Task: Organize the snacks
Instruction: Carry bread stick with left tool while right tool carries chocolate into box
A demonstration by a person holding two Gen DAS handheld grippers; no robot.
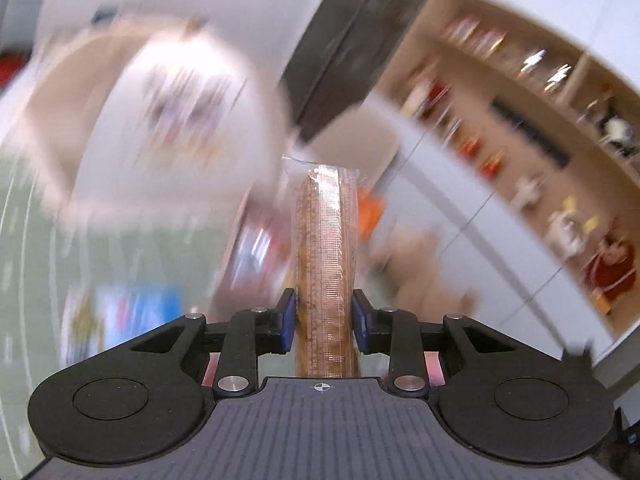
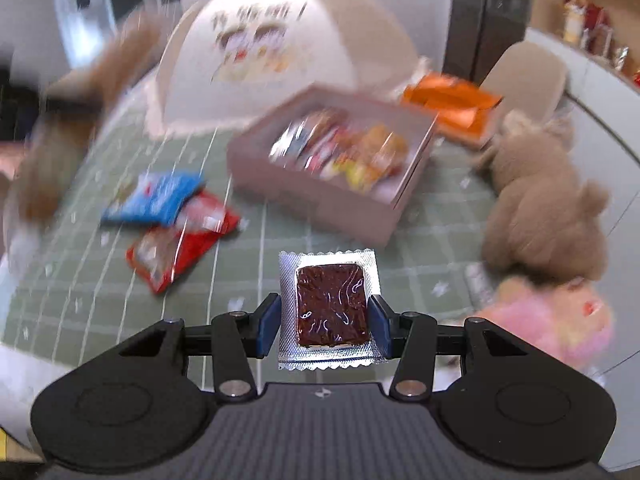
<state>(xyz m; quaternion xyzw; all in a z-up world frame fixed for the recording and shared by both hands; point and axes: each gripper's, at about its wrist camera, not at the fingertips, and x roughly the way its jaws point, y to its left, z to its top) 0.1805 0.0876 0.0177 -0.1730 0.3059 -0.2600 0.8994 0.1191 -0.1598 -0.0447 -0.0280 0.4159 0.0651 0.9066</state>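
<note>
My left gripper (image 1: pixel 324 320) is shut on a long clear-wrapped brown wafer snack (image 1: pixel 326 248) that stands upright between the blue pads, held above the table; the view behind it is blurred. My right gripper (image 2: pixel 325 322) is shut on a silver foil packet with a dark red-brown snack (image 2: pixel 331 306), held flat above the green checked tablecloth (image 2: pixel 100 300). Ahead of it stands an open pink box (image 2: pixel 320 188) with several wrapped snacks inside. A blue packet (image 2: pixel 156 198) and a red packet (image 2: pixel 176 246) lie on the cloth to the left.
A white dome food cover (image 2: pixel 280 48) stands behind the box and also shows in the left wrist view (image 1: pixel 172 120). Orange packets (image 2: pixel 452 104) lie at the back right. A tan plush toy (image 2: pixel 548 208) and a pink plush (image 2: pixel 560 320) sit at the right. Shelves (image 1: pixel 520 120) line the wall.
</note>
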